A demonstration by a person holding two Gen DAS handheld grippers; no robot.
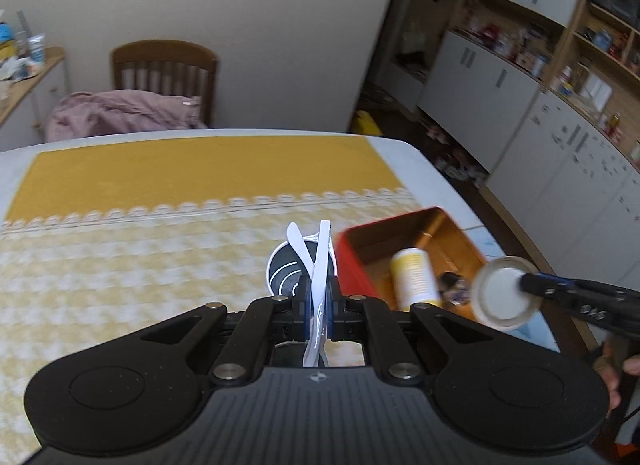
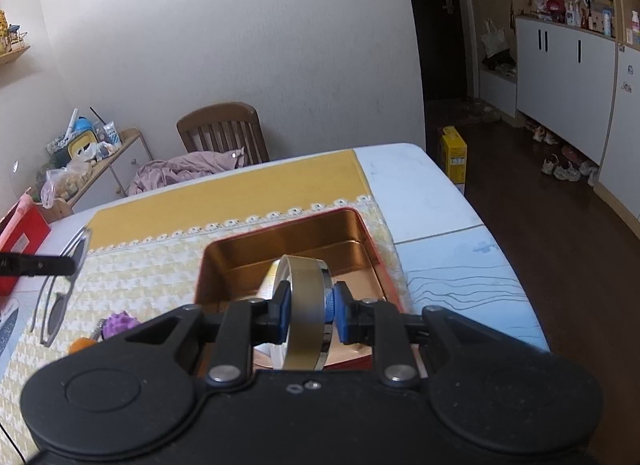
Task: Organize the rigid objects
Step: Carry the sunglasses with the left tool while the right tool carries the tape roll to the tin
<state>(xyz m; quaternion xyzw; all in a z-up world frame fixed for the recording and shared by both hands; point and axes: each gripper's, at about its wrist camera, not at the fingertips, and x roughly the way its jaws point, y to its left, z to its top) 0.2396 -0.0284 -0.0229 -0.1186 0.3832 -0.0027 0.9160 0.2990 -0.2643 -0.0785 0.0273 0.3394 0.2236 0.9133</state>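
The left hand-held gripper (image 1: 319,307) is clamped narrowly on a pair of sunglasses (image 1: 316,265) with a white frame and dark lenses; the folded white temples cross between its blue pads, and one round lens hangs just ahead of the fingertips, above the pale checked part of the cloth (image 1: 120,257) that covers the bench (image 1: 424,169). In the right wrist view the same sunglasses (image 2: 60,297) appear at the left edge, pinched by the black tip of the left hand-held gripper (image 2: 60,265) and held above the cloth, not resting on it.

The right hand-held gripper (image 2: 308,315) is closed on a round tin lid (image 2: 306,305), gripped edge-on across its flat faces, with the blue pads pressing from both sides. The lid stands upright over the near part of an open rectangular tin (image 2: 224,261), red outside and copper-coloured inside. From the left wrist view the lid (image 1: 506,293) shows as a pale disc with a metal rim, held by the right hand-held gripper (image 1: 528,285) just beyond the near right side of the tin (image 1: 352,261).

The tin sits near the right edge of the bench, on the cloth. Inside it lies a white and yellow cylindrical container (image 1: 414,281) on its side, with a small dark object (image 1: 452,285) next to it, too blurred to name.

On the cloth near the front edge of the bench, left of the tin, lie a purple knobbly ball (image 2: 120,323) and an orange object (image 2: 80,345), close together. A red box (image 2: 20,249) stands at the left edge of the bench.
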